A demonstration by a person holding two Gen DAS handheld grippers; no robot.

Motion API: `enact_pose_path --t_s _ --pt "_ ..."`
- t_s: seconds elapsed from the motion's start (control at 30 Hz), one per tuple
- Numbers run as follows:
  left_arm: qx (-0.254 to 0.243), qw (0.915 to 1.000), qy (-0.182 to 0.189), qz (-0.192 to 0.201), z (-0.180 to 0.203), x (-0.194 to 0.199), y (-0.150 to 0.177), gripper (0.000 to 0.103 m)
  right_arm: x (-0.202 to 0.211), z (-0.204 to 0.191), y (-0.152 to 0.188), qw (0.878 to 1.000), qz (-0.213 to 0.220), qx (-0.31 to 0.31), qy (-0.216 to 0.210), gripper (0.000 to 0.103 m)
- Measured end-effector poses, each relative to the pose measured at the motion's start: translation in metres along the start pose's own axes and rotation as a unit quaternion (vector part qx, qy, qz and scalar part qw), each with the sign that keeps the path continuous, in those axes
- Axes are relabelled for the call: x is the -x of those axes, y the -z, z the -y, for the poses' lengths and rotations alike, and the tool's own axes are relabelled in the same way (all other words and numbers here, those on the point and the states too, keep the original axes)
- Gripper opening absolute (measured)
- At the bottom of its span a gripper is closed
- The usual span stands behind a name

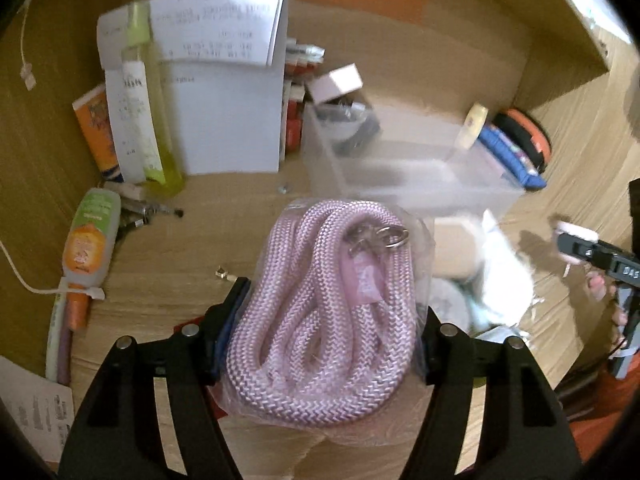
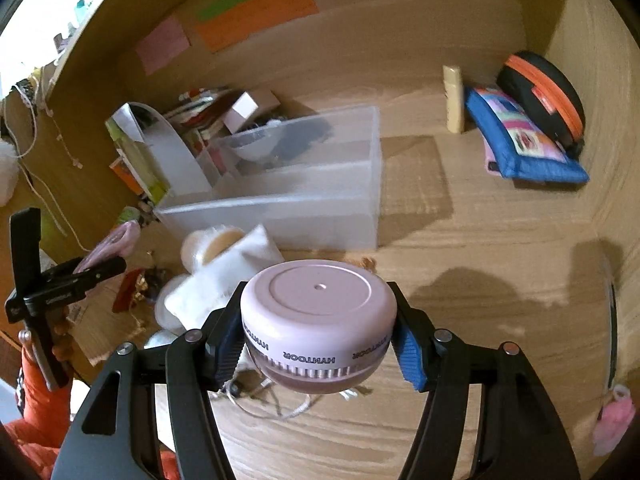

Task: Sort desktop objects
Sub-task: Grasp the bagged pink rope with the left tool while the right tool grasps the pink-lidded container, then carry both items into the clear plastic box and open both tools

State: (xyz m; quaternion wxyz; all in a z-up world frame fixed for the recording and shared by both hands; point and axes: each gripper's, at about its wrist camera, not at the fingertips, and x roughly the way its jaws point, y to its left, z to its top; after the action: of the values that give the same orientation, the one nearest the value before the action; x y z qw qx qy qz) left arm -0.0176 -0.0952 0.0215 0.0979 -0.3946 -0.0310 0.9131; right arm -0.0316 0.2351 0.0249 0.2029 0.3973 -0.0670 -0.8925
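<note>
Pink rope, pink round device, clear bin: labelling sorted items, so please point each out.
pink rope [image 1: 320, 304]: left wrist view, middle of coil.
pink round device [image 2: 318, 294]: right wrist view, top face.
clear bin [image 2: 280, 216]: right wrist view, front wall.

A pale pink rope [image 1: 320, 320] with a white herringbone weave, bagged in clear plastic. A pink round device [image 2: 318, 320] carries dark lettering. Blue pads line the black right gripper [image 2: 316, 344]. A blue pouch [image 2: 524, 140] and orange-trimmed black case [image 2: 544, 96] rest on the wood-grain worktop [image 2: 480, 280].
</note>
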Motion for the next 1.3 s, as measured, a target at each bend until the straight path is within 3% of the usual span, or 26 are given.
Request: enact_pose_path --t_s 0.17,0.3,0.47,0.57,0.73,0.93,1.3 --pt "-0.003 0.9994 -0.003 0.034 0.006 0.016 -0.020 0.067 0.004 -0.009 -0.018 1.000 0.020 0.024 -0.006 0.060" --pt "-0.010 0.9969 -0.039 0.067 0.014 0.020 -0.035 0.067 0.009 -0.011 -0.037 0.999 0.032 0.035 -0.023 0.060" --pt "-0.003 0.9973 -0.020 0.071 0.018 0.017 -0.054 0.067 0.011 -0.007 -0.069 0.997 0.038 0.029 -0.058 0.060" --pt "-0.005 0.9971 -0.011 0.076 0.024 0.014 -0.066 0.067 0.011 -0.010 -0.083 0.997 0.048 0.041 -0.050 0.060" --pt "0.010 0.9973 -0.019 0.071 0.031 -0.002 -0.088 0.067 -0.002 -0.014 -0.104 0.996 0.044 0.050 -0.054 0.060" --pt "0.015 0.9989 0.000 0.046 0.040 -0.032 -0.102 0.067 -0.033 -0.016 -0.120 0.997 0.031 0.046 -0.052 0.060" --pt "-0.011 0.9999 0.007 -0.003 0.057 -0.087 -0.112 0.064 -0.089 -0.012 -0.120 0.998 -0.012 0.050 -0.044 0.060"
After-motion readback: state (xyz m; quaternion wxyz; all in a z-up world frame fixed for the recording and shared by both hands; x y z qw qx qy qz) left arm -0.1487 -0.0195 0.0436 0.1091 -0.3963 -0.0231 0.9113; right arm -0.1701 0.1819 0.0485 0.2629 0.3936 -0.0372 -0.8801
